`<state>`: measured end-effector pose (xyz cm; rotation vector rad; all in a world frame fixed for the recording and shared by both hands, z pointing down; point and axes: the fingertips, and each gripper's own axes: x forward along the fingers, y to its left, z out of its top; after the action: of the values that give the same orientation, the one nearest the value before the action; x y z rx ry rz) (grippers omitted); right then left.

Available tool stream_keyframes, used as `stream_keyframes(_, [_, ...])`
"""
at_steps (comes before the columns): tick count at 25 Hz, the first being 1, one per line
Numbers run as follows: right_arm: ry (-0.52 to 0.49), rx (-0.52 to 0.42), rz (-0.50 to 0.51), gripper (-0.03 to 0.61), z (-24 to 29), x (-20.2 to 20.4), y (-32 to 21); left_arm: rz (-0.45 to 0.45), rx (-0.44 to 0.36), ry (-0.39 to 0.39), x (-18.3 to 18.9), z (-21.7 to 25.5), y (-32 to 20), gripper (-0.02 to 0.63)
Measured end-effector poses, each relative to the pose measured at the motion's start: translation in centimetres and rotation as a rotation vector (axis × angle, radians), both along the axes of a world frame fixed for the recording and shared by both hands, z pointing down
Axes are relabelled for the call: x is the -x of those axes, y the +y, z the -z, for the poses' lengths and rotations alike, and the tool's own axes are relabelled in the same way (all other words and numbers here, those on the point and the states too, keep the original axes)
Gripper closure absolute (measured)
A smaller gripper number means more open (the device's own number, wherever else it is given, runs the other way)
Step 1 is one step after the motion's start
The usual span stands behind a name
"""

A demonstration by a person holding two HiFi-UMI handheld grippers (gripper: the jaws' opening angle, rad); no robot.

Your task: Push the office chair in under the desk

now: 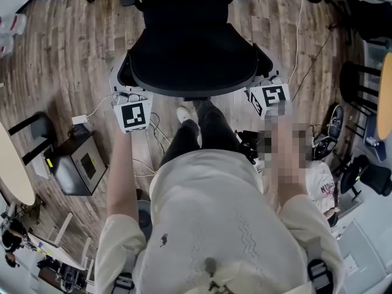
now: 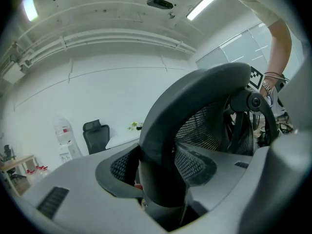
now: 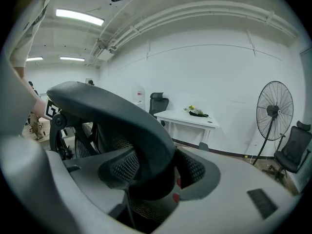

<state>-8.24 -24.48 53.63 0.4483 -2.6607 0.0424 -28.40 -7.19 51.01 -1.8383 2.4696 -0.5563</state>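
Observation:
The black office chair (image 1: 190, 48) stands on the wood floor right in front of me, its mesh back towards me. My left gripper (image 1: 125, 84) clamps the left end of the back's curved top frame (image 2: 195, 106), which fills the gap between both pads. On the right end, my right gripper (image 1: 264, 78) is shut round the same frame (image 3: 117, 116). In the left gripper view my left gripper (image 2: 161, 189) has the frame wedged between its jaws, and in the right gripper view my right gripper (image 3: 151, 184) likewise. The desk under which the chair goes does not show in the head view.
A black box (image 1: 79, 164) and loose cables (image 1: 147, 158) lie on the floor at my left. Round tabletops edge in at the left (image 1: 12, 170) and right (image 1: 386, 97). Farther off are a white desk (image 3: 187, 118), another black chair (image 3: 158, 103) and a standing fan (image 3: 273, 116).

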Motion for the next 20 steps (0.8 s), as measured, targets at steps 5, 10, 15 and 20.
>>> stream_keyframes(5, [-0.004,-0.006,0.008,0.331,0.3,0.5,-1.3,0.017,0.008,-0.007,0.3,0.1,-0.9,0.365])
stream_keyframes(10, [-0.004,-0.002,0.004,0.331,0.6,1.8,-2.9,0.017,0.019,0.000,1.6,0.4,-2.5,0.365])
stream_keyframes(15, [-0.003,0.002,0.001,0.333,0.6,3.6,-5.1,0.023,0.023,-0.009,3.4,0.6,-4.9,0.365])
stream_keyframes(20, [-0.007,0.011,-0.004,0.333,0.5,5.4,-6.9,0.026,0.037,-0.011,5.4,0.3,-6.9,0.365])
